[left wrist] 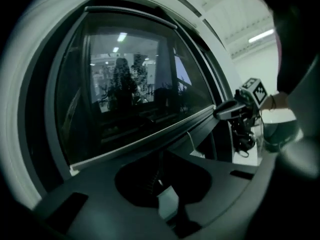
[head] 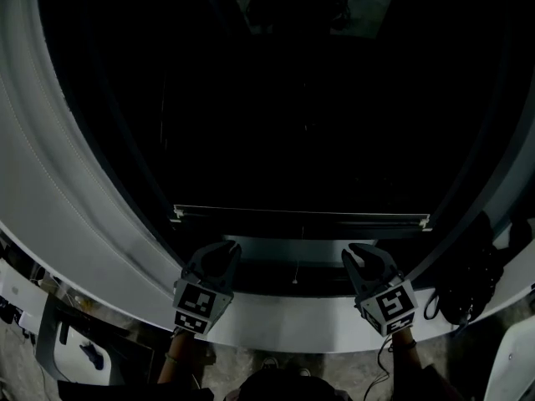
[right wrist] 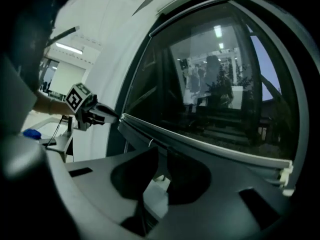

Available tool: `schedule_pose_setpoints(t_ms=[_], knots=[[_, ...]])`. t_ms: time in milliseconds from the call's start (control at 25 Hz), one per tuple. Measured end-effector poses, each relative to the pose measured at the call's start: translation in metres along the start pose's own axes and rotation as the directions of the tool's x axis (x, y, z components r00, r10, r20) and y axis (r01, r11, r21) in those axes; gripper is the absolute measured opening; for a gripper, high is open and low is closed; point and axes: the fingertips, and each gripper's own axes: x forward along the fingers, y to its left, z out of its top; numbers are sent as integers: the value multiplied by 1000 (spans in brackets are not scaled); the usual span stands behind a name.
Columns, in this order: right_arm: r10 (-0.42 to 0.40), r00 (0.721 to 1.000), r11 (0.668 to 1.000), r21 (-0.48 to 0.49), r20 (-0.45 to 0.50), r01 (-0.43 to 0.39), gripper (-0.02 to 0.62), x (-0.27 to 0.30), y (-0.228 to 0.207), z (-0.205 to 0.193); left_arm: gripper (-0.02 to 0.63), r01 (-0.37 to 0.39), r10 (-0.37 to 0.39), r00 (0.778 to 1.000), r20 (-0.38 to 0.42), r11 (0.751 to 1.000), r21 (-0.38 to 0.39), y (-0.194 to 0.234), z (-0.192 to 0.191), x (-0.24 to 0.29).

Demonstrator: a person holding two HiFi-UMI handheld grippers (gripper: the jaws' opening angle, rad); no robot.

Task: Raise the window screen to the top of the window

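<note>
both sets of jaws are closed and empty, the left gripper [head: 227, 249] and right gripper [head: 356, 251] just below the screen bar [head: 301, 216] — push up evenly, keeping it level.

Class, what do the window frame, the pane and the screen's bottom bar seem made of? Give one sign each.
Window frame: white, smooth, matte, likely painted metal or plastic.
Pane: glass, since it mirrors ceiling lights.
Bottom bar: thin, straight, pale with a sheen, probably aluminium; plastic possible.
</note>
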Motion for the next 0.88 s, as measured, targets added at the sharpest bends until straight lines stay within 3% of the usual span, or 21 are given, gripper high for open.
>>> schedule_pose_setpoints(t_ms=[80, 200, 400, 640, 720, 880], knots=[[7, 999, 998, -68, -33, -9, 55, 9, -7, 2, 27, 16, -10, 999, -51, 992, 121, 15, 4, 8], [18, 996, 986, -161, -90, -33, 67, 19, -14, 3, 38, 82, -42, 989, -143, 954, 289, 27, 5, 21], [51, 977, 951, -290, -209, -111, 69, 33, -14, 0, 43, 221, -74, 950, -302, 845, 488, 27, -9, 40], [5, 925, 856, -477, -380, -201, 69, 49, -18, -11, 49, 283, -25, 924, -382, 718, 636, 34, -18, 53], [-28, 906, 822, -526, -421, -219, 67, 52, -23, -14, 49, 305, -36, 917, -397, 705, 640, 33, -18, 53], [-42, 861, 787, -548, -507, -284, 66, 53, -30, -23, 51, 336, -69, 908, -414, 711, 618, 31, -17, 52]])
